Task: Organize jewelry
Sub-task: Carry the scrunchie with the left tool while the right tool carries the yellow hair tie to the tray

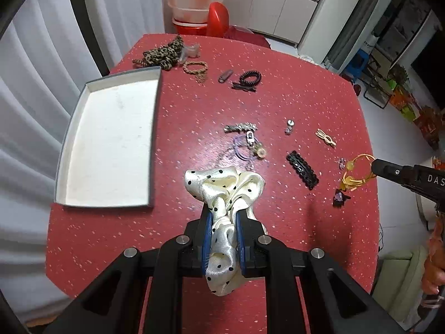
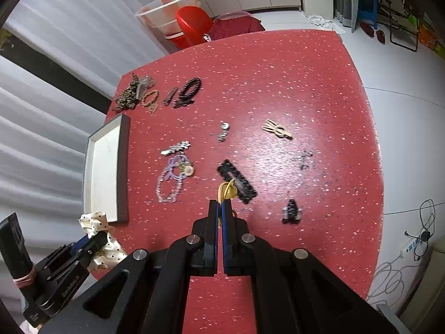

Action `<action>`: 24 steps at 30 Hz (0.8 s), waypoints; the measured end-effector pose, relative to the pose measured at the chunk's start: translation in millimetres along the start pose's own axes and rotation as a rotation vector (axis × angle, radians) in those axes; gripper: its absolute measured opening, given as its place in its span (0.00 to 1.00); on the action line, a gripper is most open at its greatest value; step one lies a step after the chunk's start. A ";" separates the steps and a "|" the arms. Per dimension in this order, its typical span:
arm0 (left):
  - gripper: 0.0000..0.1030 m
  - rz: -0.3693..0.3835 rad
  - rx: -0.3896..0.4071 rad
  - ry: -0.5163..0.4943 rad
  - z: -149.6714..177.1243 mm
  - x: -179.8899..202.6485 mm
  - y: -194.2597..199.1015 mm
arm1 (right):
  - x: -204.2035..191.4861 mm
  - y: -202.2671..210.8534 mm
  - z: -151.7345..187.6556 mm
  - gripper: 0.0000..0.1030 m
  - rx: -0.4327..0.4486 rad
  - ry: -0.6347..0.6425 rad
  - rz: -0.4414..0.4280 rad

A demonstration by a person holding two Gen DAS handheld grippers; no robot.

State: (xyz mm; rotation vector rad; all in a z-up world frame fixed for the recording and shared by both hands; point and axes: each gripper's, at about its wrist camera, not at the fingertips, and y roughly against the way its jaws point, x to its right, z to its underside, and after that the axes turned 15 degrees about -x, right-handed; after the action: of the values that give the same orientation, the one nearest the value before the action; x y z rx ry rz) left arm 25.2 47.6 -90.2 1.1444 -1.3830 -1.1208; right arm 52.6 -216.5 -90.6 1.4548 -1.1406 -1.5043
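Note:
My left gripper (image 1: 224, 213) is shut on a cream satin scrunchie with black dots (image 1: 222, 186), lifted over the red table (image 1: 292, 89); the same scrunchie (image 2: 96, 224) shows at lower left in the right wrist view. My right gripper (image 2: 219, 204) is shut on a yellow cord bracelet with beads (image 2: 228, 190), and that bracelet (image 1: 354, 171) hangs from its tip at the right of the left wrist view. An empty white tray with grey walls (image 1: 108, 139) lies on the table's left side. Several jewelry pieces and hair clips lie scattered over the table.
On the table: a black long hair clip (image 1: 302, 169), a beige clip (image 1: 325, 137), a small dark claw clip (image 1: 340, 199), a purple bracelet with charms (image 1: 247, 146), a black spiral tie (image 1: 249, 78), a leopard scrunchie (image 1: 164, 53). Plastic basins (image 1: 194, 5) stand behind the table.

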 end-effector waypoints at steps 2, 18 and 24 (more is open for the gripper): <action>0.17 0.010 0.004 -0.006 -4.1 -11.2 4.2 | -11.8 -0.9 -0.5 0.02 0.004 0.001 0.005; 0.17 -0.006 0.040 0.044 -29.2 -137.4 21.3 | -158.8 -34.8 -26.7 0.02 0.018 0.111 -0.032; 0.17 -0.024 0.035 0.102 -32.1 -181.8 11.5 | -215.9 -63.2 -36.1 0.02 -0.010 0.195 -0.054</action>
State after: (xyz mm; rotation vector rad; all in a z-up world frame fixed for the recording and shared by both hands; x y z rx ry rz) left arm 69.7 227.0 -98.3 1.2292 -1.3178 -1.0445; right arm 110.9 3.3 -76.2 1.5985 -0.9825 -1.3677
